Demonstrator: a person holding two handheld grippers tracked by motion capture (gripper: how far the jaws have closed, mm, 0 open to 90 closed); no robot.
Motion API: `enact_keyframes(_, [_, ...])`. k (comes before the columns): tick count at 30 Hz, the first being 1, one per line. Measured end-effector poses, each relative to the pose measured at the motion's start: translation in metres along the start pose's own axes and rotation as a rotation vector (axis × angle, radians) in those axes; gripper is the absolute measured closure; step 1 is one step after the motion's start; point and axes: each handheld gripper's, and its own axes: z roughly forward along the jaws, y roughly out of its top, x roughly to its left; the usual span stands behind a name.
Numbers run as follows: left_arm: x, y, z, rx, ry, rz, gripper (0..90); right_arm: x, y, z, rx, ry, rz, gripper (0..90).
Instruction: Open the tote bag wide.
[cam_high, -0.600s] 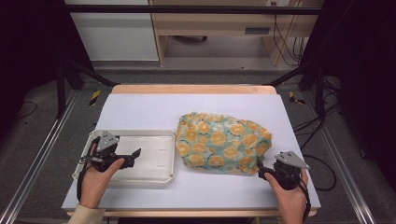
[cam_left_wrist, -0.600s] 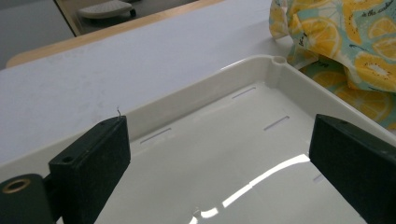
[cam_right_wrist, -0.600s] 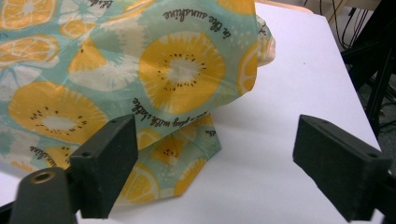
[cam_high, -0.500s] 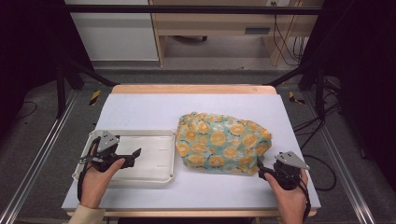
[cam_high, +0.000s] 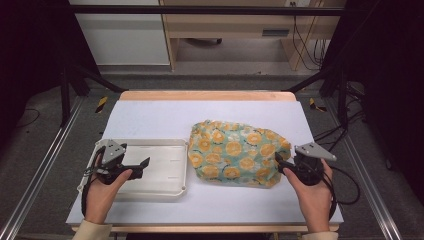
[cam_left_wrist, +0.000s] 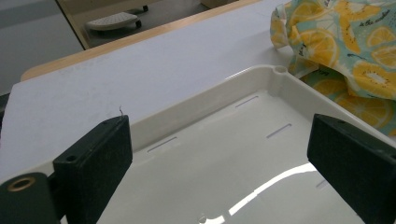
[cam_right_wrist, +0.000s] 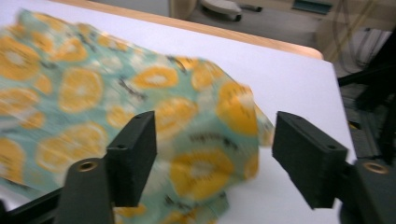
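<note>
Left gripper (cam_high: 143, 163): jaws spread, over white tray (cam_high: 165, 187).
Right gripper (cam_high: 278, 162): jaws spread, beside orange-print cloth (cam_high: 232, 151).

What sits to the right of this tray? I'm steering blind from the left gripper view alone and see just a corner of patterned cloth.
Observer: The high view shows the cloth as a crumpled heap on the table, right beside the tray.
Operator: Where is the right gripper?
Observer: At the cloth's right edge: the right gripper points at it, held in the person's hand.
Operator: Is it gripping yet?
Observer: No. In the right gripper view its jaws stand wide apart, with cloth between and beyond them.
Operator: And my own gripper, seen from above?
Observer: The left gripper is over the tray's left half, jaws open.
</note>
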Motion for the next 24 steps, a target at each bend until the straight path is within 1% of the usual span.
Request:
enact_keyframes(1, [0.0,0.001,0.0,-0.001,-0.003,0.006,6.8,0.001,0.008,0.0,0.012,0.015,-0.002,26.3])
enact_keyframes(2, [0.0,0.002,0.001,-0.002,-0.004,0.008,6.8,0.001,0.022,0.003,0.024,0.009,-0.024,23.0])
enact_keyframes(3, [0.0,0.003,0.001,-0.001,-0.005,0.014,6.8,0.001,0.022,0.003,0.024,0.009,-0.024,23.0])
enact_keyframes(4, [0.0,0.004,0.001,-0.002,-0.006,0.017,6.8,-0.001,0.029,0.006,0.028,0.007,-0.025,20.4])
enact_keyframes(5, [0.0,0.004,0.001,-0.003,-0.004,0.02,6.8,-0.002,0.036,0.01,0.033,0.012,-0.022,17.9])
enact_keyframes(7, [-0.001,0.003,0.0,-0.002,-0.007,0.02,6.8,-0.006,0.05,0.025,0.07,0.014,-0.024,14.1])
enact_keyframes(8, [-0.001,0.003,0.001,0.001,-0.011,0.024,6.8,-0.007,0.053,0.03,0.077,0.014,-0.017,13.6])
enact_keyframes(9, [-0.001,0.003,0.002,0.006,-0.013,0.026,6.8,-0.01,0.058,0.04,0.098,0.019,-0.003,13.3])
enact_keyframes(10, [-0.001,0.003,0.002,0.008,-0.013,0.025,6.8,-0.014,0.061,0.053,0.127,0.015,0.01,13.2])
enact_keyframes(11, [-0.001,0.002,0.003,0.01,-0.014,0.024,6.8,-0.016,0.061,0.06,0.146,0.016,0.019,13.5])
enact_keyframes(12, [-0.001,0.001,0.004,0.014,-0.018,0.023,6.8,-0.016,0.061,0.06,0.146,0.016,0.019,13.5])
enact_keyframes(13, [-0.002,0.001,0.004,0.017,-0.019,0.019,6.7,-0.018,0.061,0.066,0.168,0.021,0.035,14.6])
enact_keyframes(14, [-0.002,0.001,0.005,0.018,-0.022,0.019,6.7,-0.018,0.06,0.071,0.189,0.029,0.041,17.0])
enact_keyframes(15, [-0.003,0.001,0.005,0.018,-0.024,0.021,6.7,-0.017,0.057,0.076,0.218,0.043,0.048,22.9])
enact_keyframes(16, [-0.003,0.001,0.005,0.019,-0.026,0.024,6.8,-0.016,0.056,0.079,0.232,0.056,0.042,30.4])
enact_keyframes(17, [-0.004,0.002,0.004,0.018,-0.025,0.025,6.8,-0.012,0.051,0.079,0.235,0.106,0.023,59.2])
enact_keyframes(18, [-0.004,0.002,0.004,0.015,-0.026,0.023,6.8,-0.012,0.051,0.079,0.235,0.106,0.023,59.2])
enact_keyframes(19, [-0.005,0.002,0.004,0.015,-0.027,0.026,6.8,-0.008,0.049,0.077,0.222,0.119,0.012,65.1])
enact_keyframes(20, [-0.006,0.003,0.004,0.019,-0.028,0.031,6.9,-0.003,0.045,0.072,0.227,0.132,-0.02,76.4])
enact_keyframes(21, [-0.006,0.003,0.004,0.02,-0.027,0.034,6.9,-0.001,0.041,0.065,0.208,0.131,-0.026,86.0])
enact_keyframes(22, [-0.007,0.003,0.004,0.022,-0.027,0.039,6.9,-0.001,0.041,0.065,0.208,0.131,-0.026,86.0])
enact_keyframes(23, [-0.008,0.004,0.005,0.026,-0.026,0.048,7.0,0.0,0.038,0.059,0.182,0.133,-0.018,89.2])
enact_keyframes(24, [-0.008,0.004,0.006,0.028,-0.019,0.051,7.0,0.002,0.035,0.053,0.162,0.14,-0.027,90.0])
